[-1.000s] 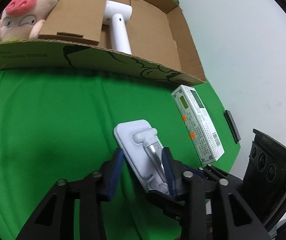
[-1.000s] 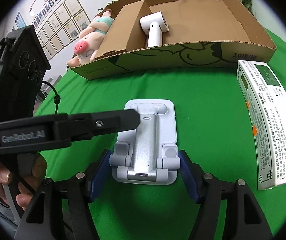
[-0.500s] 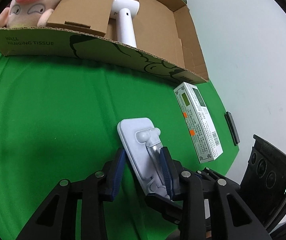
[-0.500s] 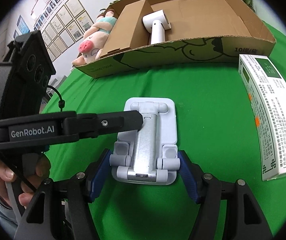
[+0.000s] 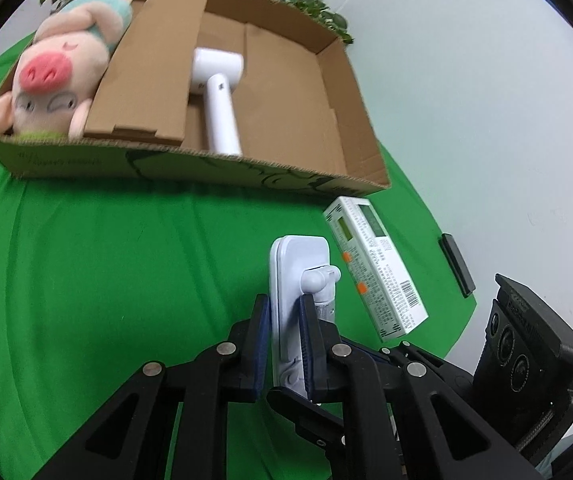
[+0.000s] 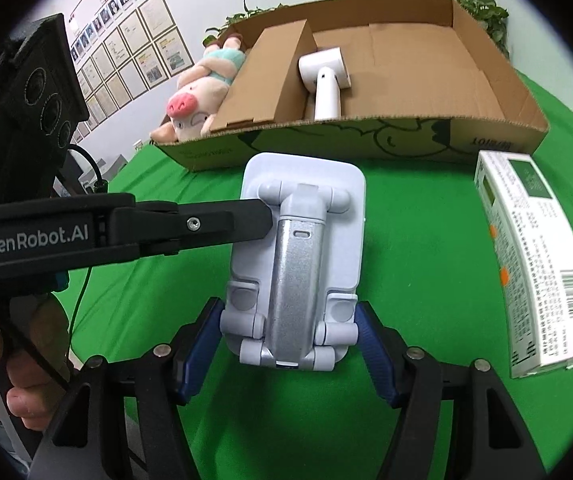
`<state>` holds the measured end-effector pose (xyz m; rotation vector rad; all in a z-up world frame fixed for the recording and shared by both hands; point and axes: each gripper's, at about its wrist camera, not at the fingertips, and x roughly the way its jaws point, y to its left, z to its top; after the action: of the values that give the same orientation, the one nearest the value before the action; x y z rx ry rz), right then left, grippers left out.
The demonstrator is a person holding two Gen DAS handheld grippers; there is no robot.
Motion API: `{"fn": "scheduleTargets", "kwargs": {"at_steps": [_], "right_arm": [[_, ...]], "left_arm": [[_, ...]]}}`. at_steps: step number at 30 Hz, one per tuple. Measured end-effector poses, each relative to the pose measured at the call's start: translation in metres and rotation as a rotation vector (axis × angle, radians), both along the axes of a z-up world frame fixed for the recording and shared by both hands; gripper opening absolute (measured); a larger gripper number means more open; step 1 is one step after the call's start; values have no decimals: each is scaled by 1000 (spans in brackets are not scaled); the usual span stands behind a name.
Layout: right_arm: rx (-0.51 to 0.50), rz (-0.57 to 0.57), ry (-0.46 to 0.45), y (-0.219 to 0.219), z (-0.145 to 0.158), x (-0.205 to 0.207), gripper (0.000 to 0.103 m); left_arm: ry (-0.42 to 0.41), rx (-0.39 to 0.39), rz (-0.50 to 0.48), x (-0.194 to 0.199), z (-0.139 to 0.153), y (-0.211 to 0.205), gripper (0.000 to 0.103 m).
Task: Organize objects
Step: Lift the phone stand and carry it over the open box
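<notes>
A pale blue folding phone stand [image 6: 298, 252] with a silver arm is held off the green cloth. My left gripper [image 5: 284, 320] is shut on the stand's base plate [image 5: 286, 292], gripping it edge-on; its finger reaches in from the left in the right wrist view [image 6: 190, 226]. My right gripper [image 6: 290, 344] is shut on the stand's near end, one blue pad on each side. A cardboard box [image 6: 498, 136] behind holds a white hair dryer [image 6: 324, 80] and a plush pig [image 6: 198, 92]. A white medicine box [image 6: 534, 256] lies on the cloth at right.
The box [image 5: 190, 160] has an upright cardboard divider [image 5: 154, 68] between the pig [image 5: 62, 68] and the dryer [image 5: 218, 100]. The medicine box [image 5: 374, 276] lies near the table's right edge, by a small black object [image 5: 454, 264]. A white wall and plants stand behind.
The phone stand has been lifted off the cloth and tilted up. My left gripper has closed tighter on the base plate, turned edge-on. The box now sits lower in both views.
</notes>
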<state>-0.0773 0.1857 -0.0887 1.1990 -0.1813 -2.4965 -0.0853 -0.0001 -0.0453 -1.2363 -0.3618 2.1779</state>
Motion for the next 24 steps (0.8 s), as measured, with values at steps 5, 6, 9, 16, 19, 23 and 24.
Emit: {"fn": "scheduleTargets", "kwargs": {"at_steps": [5, 6, 9, 16, 19, 23, 24], "right_arm": [[13, -18, 34, 2, 11, -7, 65], [14, -22, 40, 3, 13, -8, 65], [18, -31, 60, 6, 20, -12, 65], [36, -45, 110, 9, 40, -22, 65], [45, -55, 134, 11, 50, -26, 65], [55, -69, 167, 12, 64, -36, 65], [57, -72, 176, 12, 68, -39, 65]], "left_arm": [[32, 10, -19, -4, 14, 4, 11], [38, 11, -22, -5, 17, 5, 11], [59, 12, -33, -9, 28, 7, 11], [106, 21, -53, -20, 52, 12, 11], [129, 30, -65, -27, 64, 14, 11], [160, 35, -77, -37, 81, 17, 11], [169, 38, -78, -40, 87, 18, 11]]}}
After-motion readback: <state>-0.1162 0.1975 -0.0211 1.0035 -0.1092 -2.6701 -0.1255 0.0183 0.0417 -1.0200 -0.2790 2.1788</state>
